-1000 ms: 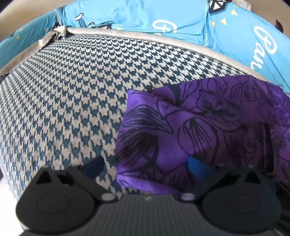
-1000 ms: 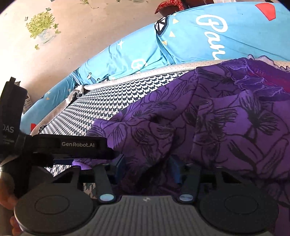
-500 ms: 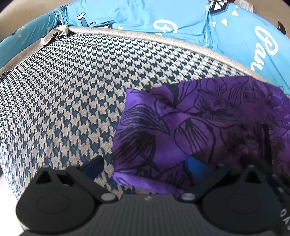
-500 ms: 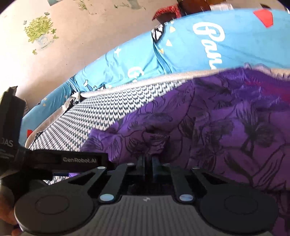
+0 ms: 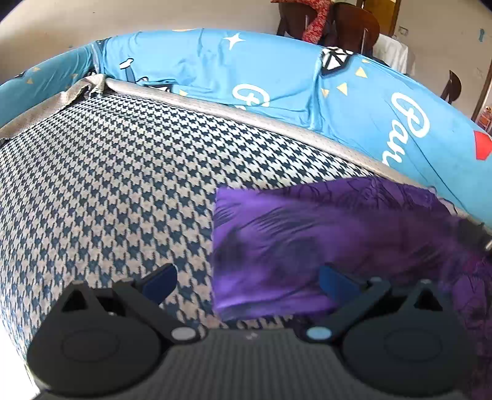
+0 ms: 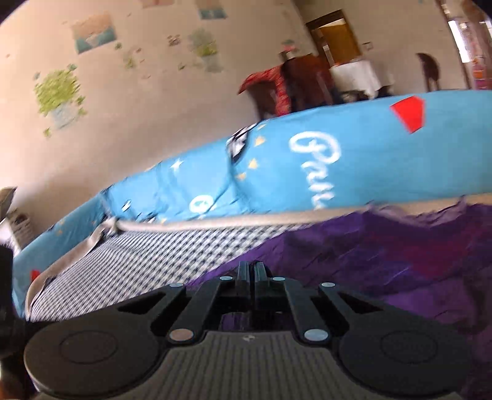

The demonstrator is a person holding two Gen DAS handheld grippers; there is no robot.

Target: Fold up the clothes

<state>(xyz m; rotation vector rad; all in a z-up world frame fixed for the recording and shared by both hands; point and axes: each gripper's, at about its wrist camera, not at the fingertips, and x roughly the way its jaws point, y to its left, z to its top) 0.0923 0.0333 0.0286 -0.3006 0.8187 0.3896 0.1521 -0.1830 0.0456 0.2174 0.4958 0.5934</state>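
A purple garment with black flower print (image 5: 323, 234) lies on the houndstooth cushion (image 5: 123, 190), blurred by motion. My left gripper (image 5: 246, 280) is open; its right finger (image 5: 335, 280) is at the cloth's near edge, its left finger over bare cushion. In the right wrist view the garment (image 6: 384, 255) fills the lower right. My right gripper (image 6: 249, 270) is shut, with purple cloth under and around its closed jaws.
Blue cushions with white lettering (image 5: 307, 83) line the back of the seat, also in the right wrist view (image 6: 338, 160). A grey piped edge (image 5: 215, 101) borders the cushion. Dark wooden chairs (image 5: 332, 18) and a wall stand behind.
My right gripper closed on the purple cloth and has lifted and tilted up, showing the wall. The garment has been pulled right and flatter. My left gripper stayed open and rose slightly.
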